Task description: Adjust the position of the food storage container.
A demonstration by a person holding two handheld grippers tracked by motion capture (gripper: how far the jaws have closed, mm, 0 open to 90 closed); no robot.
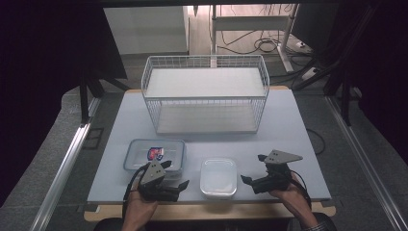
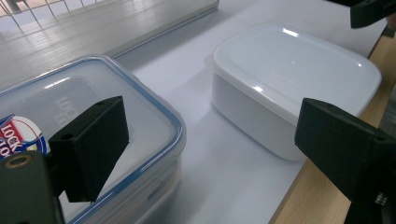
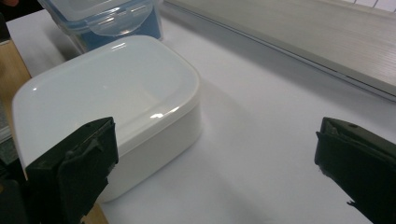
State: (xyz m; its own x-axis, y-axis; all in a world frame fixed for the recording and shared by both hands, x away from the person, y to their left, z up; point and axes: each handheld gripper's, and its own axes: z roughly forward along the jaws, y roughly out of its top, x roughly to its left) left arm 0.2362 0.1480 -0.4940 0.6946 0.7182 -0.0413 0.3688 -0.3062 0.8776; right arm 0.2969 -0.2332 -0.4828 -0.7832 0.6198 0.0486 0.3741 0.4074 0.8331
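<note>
The white box (image 1: 218, 177) sits at the table's (image 1: 288, 120) near edge, between both grippers. The left gripper (image 1: 179, 186) at its 9 o'clock and right gripper (image 1: 246, 180) at its 3 o'clock are wide open, holding nothing. Come in level and squeeze both short sides evenly.

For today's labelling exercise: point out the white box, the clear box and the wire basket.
white box (image 1: 218, 176), high view, middle of its lid
clear box (image 1: 144, 153), high view, lid left of its label
wire basket (image 1: 206, 98), high view, front top rim
</note>
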